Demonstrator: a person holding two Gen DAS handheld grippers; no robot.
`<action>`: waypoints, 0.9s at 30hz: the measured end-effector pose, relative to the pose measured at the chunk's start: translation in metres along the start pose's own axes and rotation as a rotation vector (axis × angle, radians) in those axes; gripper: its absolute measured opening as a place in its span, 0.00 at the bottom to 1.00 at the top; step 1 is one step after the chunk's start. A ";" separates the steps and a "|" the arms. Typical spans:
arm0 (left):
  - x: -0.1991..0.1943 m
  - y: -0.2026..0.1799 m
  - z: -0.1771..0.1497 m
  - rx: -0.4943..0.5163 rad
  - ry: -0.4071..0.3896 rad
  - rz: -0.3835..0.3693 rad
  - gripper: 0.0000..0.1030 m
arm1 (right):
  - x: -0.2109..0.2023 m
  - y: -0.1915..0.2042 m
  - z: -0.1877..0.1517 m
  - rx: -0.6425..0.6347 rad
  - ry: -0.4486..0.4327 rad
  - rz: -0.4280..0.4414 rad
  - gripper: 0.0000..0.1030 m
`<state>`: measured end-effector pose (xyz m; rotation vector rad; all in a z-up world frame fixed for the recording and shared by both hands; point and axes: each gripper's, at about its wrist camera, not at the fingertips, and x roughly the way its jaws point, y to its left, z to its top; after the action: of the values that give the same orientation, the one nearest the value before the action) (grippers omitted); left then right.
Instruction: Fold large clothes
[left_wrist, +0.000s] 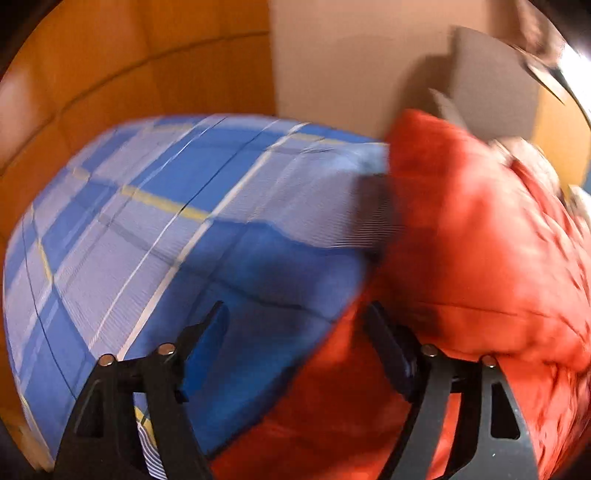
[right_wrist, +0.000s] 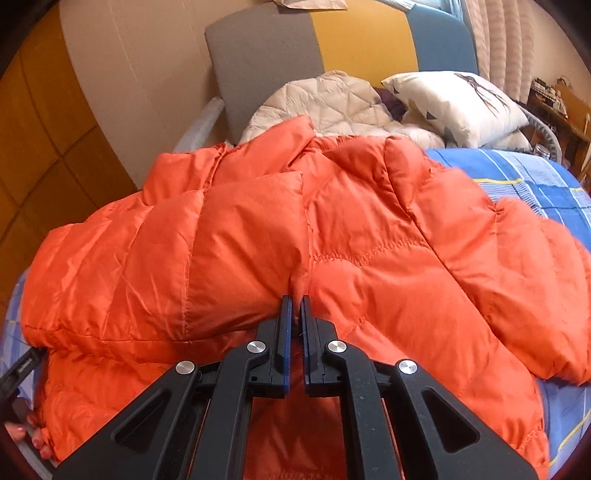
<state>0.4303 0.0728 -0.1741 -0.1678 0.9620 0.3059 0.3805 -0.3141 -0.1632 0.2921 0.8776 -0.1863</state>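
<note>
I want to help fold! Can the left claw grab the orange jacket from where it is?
Probably yes. The left claw is open, nothing blocks it, and the orange jacket lies right before it on the blue checked bedsheet; one finger already overlaps it.

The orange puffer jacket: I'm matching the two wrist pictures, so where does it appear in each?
Left wrist view: the orange puffer jacket fills the right side and the bottom, blurred.
Right wrist view: it spreads across the middle, its edge pinched in the right tongs.
Shared landmark: the blue plaid bedsheet under it, left of the jacket in the left view, right in the other.
</note>
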 end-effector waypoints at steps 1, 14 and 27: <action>0.006 0.012 0.000 -0.060 0.022 -0.010 0.74 | 0.001 0.000 0.001 0.001 -0.004 -0.001 0.04; -0.016 0.033 -0.027 -0.048 -0.028 -0.089 0.81 | -0.046 -0.049 -0.009 0.098 -0.062 0.066 0.62; -0.080 0.011 -0.080 0.247 -0.154 0.070 0.98 | -0.143 -0.223 -0.091 0.517 -0.095 -0.044 0.59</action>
<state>0.3218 0.0470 -0.1530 0.1142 0.8459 0.2582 0.1626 -0.4890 -0.1460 0.7398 0.7318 -0.4661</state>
